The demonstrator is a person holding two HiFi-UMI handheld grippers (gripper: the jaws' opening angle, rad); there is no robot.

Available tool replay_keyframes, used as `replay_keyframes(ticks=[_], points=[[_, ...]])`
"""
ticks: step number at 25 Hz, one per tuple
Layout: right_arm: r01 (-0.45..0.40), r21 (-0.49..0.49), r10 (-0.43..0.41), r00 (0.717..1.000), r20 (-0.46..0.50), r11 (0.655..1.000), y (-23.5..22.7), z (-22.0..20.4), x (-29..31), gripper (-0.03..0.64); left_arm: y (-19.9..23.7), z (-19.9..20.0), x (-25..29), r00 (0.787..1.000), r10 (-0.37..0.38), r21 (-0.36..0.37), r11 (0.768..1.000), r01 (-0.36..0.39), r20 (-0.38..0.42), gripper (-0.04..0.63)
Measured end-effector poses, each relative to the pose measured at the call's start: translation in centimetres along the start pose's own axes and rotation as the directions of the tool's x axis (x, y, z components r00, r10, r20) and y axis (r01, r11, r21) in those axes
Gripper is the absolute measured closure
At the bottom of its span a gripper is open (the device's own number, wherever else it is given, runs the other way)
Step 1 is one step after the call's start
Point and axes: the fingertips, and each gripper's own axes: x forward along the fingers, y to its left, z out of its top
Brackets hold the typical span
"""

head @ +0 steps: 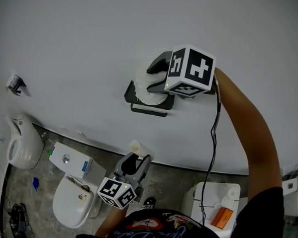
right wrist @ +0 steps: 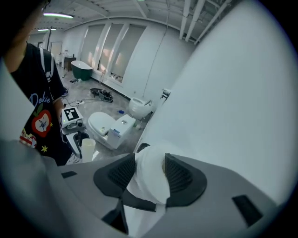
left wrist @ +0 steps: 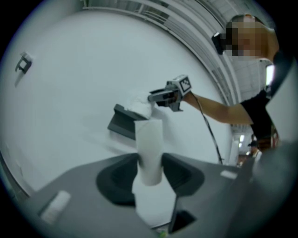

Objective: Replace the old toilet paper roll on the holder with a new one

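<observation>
A black holder [head: 150,105] is fixed to the white wall, with a white toilet paper roll [head: 142,88] on it. My right gripper [head: 152,84] is at this roll. In the right gripper view the roll [right wrist: 149,179] sits between the wide-spread jaws of the right gripper [right wrist: 148,173], with a thin gap at the right pad, so the gripper is open. Lower down, my left gripper [head: 136,162] is shut on a bare cardboard tube [head: 140,149]. The tube [left wrist: 150,148] stands upright between the pads, away from the holder [left wrist: 122,123].
A white toilet [head: 71,199] with its tank [head: 71,160] stands on the floor at lower left, and another white fixture [head: 22,145] is further left. A white unit [head: 207,193] bearing an orange item [head: 222,217] is at lower right. A black cable [head: 213,144] hangs from the right gripper.
</observation>
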Motion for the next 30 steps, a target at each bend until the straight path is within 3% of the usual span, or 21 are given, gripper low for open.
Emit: replay_keyframes(ticks=[7, 9, 11, 14, 16, 21, 23, 26, 28, 30], points=[[0.097, 0.119, -0.112, 0.985, 0.134, 0.988, -0.2, -0.3, -0.8, 0.430, -0.4, -0.2, 0.3, 1.000, -0.014, -0.008, 1.000, 0.014, -0.011, 0.425], [0.141, 0.183, -0.180, 0.960, 0.215, 0.973, -0.3, -0.5, -1.6, 0.434, -0.5, -0.3, 0.4, 1.000, -0.021, -0.009, 1.000, 0.021, -0.014, 0.425], [0.147, 0.310, -0.253, 0.907, 0.336, 0.939, -0.3, -0.8, -3.2, 0.436, -0.5, -0.3, 0.5, 1.000, -0.024, -0.005, 1.000, 0.024, -0.018, 0.426], [0.079, 0.514, -0.372, 0.783, 0.499, 0.854, 0.4, -2.2, -6.5, 0.436, -0.6, -0.3, 0.7, 0.999, -0.029, 0.009, 1.000, 0.029, -0.025, 0.425], [0.024, 0.617, -0.455, 0.699, 0.552, 0.787, 1.2, -3.8, -8.6, 0.439, -0.8, -0.3, 1.0, 0.999, -0.033, 0.013, 0.999, 0.034, -0.028, 0.425], [-0.143, 0.793, -0.649, 0.500, 0.574, 0.592, 3.3, -8.5, -12.8, 0.440, -1.0, -0.4, 1.6, 0.998, -0.042, 0.017, 0.999, 0.042, -0.037, 0.425], [-0.188, 0.835, -0.718, 0.434, 0.543, 0.518, 4.5, -10.7, -14.0, 0.440, -1.3, -0.4, 1.9, 0.998, -0.047, 0.018, 0.999, 0.047, -0.038, 0.426], [-0.223, 0.892, -0.814, 0.368, 0.450, 0.393, 6.6, -14.8, -14.3, 0.440, -1.5, -0.4, 2.1, 0.998, -0.051, 0.026, 0.998, 0.052, -0.042, 0.425], [-0.246, 0.914, -0.849, 0.350, 0.395, 0.324, 7.7, -17.2, -13.3, 0.442, -1.4, -0.4, 2.2, 0.998, -0.047, 0.028, 0.998, 0.048, -0.046, 0.425], [-0.265, 0.922, -0.864, 0.348, 0.364, 0.282, 8.4, -18.6, -11.6, 0.442, -1.2, -0.5, 2.2, 0.998, -0.039, 0.026, 0.999, 0.040, -0.052, 0.425]])
